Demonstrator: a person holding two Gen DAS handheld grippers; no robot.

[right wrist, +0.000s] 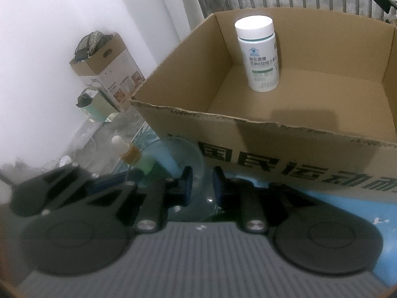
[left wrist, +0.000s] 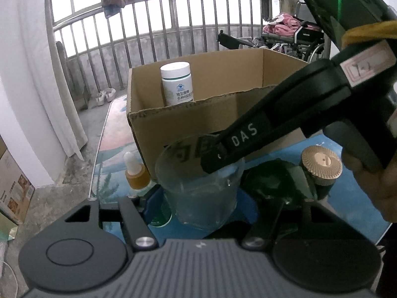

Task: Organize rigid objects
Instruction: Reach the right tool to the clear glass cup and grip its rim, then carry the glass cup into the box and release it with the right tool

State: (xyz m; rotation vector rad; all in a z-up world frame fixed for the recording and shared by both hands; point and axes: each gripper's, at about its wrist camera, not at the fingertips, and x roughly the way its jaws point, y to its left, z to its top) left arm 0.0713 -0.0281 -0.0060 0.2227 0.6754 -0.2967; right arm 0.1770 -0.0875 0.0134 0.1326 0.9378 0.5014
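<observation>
A clear glass cup (left wrist: 198,198) stands on the blue mat just in front of an open cardboard box (left wrist: 198,121). My left gripper (left wrist: 218,198) is open, its fingers either side of the cup with a gap on the right. My right gripper (left wrist: 215,159) reaches in from the upper right onto the cup's far rim. In the right wrist view my right gripper (right wrist: 204,188) is shut on the glass cup (right wrist: 178,149), the rim between its blue pads (right wrist: 188,186). A white bottle (right wrist: 259,54) stands upright in the box (right wrist: 273,144), at its back left.
A dropper bottle (left wrist: 135,171) with an orange collar stands left of the cup. A dark bottle with a gold cap (left wrist: 321,166) stands to the right, a dark green object beside it. A hand (left wrist: 377,186) holds the right gripper. Railing, wheelchair and floor boxes lie beyond the table.
</observation>
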